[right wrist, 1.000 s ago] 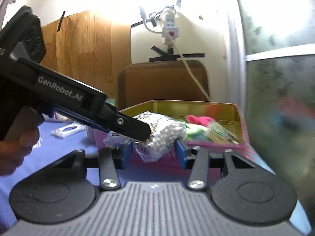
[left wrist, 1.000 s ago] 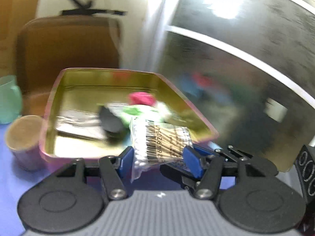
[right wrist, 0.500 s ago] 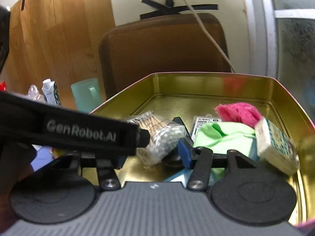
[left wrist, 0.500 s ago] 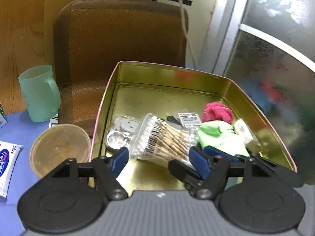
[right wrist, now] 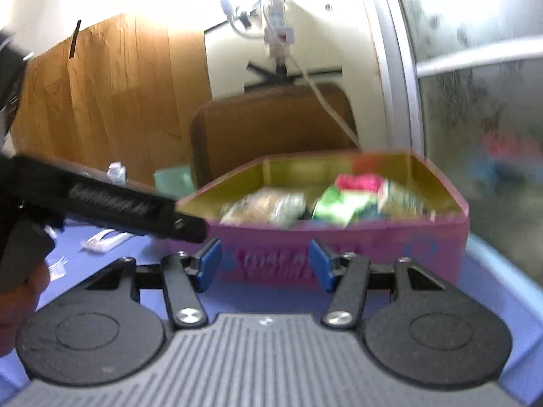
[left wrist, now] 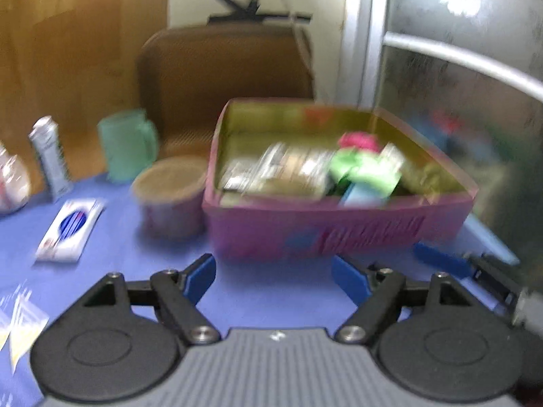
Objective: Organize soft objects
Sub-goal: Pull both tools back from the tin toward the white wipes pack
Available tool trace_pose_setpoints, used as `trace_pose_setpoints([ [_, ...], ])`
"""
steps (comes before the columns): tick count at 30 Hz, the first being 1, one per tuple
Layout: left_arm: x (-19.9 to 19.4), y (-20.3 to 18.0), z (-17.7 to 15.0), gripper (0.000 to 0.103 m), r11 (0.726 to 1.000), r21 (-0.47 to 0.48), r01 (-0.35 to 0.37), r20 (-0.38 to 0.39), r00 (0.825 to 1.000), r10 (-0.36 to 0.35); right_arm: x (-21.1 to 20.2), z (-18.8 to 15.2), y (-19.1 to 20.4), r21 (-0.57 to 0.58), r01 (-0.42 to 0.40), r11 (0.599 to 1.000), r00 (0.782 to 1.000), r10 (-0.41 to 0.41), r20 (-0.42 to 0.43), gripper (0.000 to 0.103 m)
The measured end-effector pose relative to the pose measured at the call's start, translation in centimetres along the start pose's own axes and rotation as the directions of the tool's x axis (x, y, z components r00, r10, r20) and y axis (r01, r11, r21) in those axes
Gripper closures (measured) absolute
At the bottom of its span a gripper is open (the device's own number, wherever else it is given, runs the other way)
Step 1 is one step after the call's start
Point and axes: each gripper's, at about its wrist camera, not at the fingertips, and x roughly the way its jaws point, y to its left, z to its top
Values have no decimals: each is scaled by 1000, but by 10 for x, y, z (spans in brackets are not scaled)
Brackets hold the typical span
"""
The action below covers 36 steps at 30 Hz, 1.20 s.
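A pink tin with a gold inside (left wrist: 339, 230) (right wrist: 451, 237) stands on the blue table. In it lie a clear bag of cotton swabs (left wrist: 288, 166) (right wrist: 268, 205), a green cloth (left wrist: 359, 169) (right wrist: 339, 203) and a pink soft item (left wrist: 359, 140) (right wrist: 359, 181). My left gripper (left wrist: 273, 278) is open and empty, in front of the tin. My right gripper (right wrist: 264, 261) is open and empty, also in front of the tin. The left gripper's black body (right wrist: 129, 207) shows at the left of the right wrist view. Both views are blurred.
A paper cup (left wrist: 169, 200) and a green mug (left wrist: 127, 149) stand left of the tin. A tissue pack (left wrist: 69, 234) and a white tube (left wrist: 51, 159) are further left. A brown chair (left wrist: 224, 71) stands behind. A window wall is on the right.
The swab bag has been let go and lies in the tin. Both grippers have opened and pulled back from over the tin to in front of it.
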Motion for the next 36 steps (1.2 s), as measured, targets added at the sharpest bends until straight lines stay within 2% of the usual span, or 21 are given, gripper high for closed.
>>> trace_pose_setpoints([
  [3,2,22,-19,23,998,-50,-48,-63,997,45,15,-7,10,-10,-4,1000,994,3,-106,41],
  [6,-3,45,-32,23,992,-67,-110,-86,991,104,28,-13,25,-14,-46,999,979,42,-199,40],
  [8,-7,61,-39,23,985,-69,-160,-88,984,153,28,-15,40,-59,-50,997,978,37,-204,39],
  [13,-18,101,-48,20,964,-103,-244,-81,968,236,44,-12,75,-106,-116,988,965,87,-248,39],
  [20,-31,150,-54,12,939,-150,-309,-69,951,302,63,-15,131,-204,-201,958,950,140,-280,35],
  [24,-32,173,-59,11,914,-142,-381,-57,925,377,75,-16,158,-233,-241,942,940,167,-296,33],
  [29,-34,197,-63,9,890,-152,-430,-44,902,429,88,-15,183,-273,-268,924,935,182,-305,33],
  [34,-31,214,-61,9,871,-149,-468,-40,883,467,104,-11,193,-248,-286,926,926,200,-320,32],
  [36,-30,220,-60,9,869,-163,-467,-45,884,466,110,-9,195,-236,-284,929,925,201,-321,30],
])
